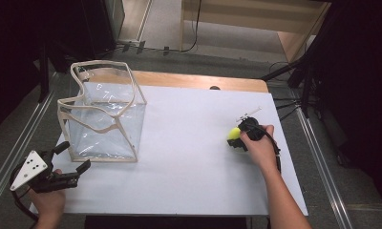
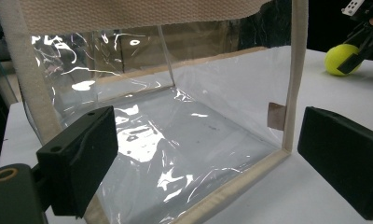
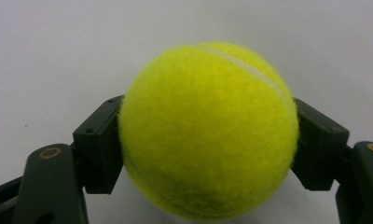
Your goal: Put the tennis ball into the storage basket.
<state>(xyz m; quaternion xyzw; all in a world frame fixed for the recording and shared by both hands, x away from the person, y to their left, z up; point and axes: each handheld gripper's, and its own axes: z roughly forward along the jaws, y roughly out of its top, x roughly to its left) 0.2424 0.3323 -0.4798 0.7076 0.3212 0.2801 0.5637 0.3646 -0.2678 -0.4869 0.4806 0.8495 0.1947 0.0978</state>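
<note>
Between the right gripper's (image 3: 208, 140) closed jaws sits the tennis ball (image 3: 208, 130).

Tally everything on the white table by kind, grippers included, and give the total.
Tennis ball, yellow: 1
Clear bag with beige trim: 1
Grippers: 2, the left gripper open beside the bag, the right gripper shut on the ball
Total: 4
</note>
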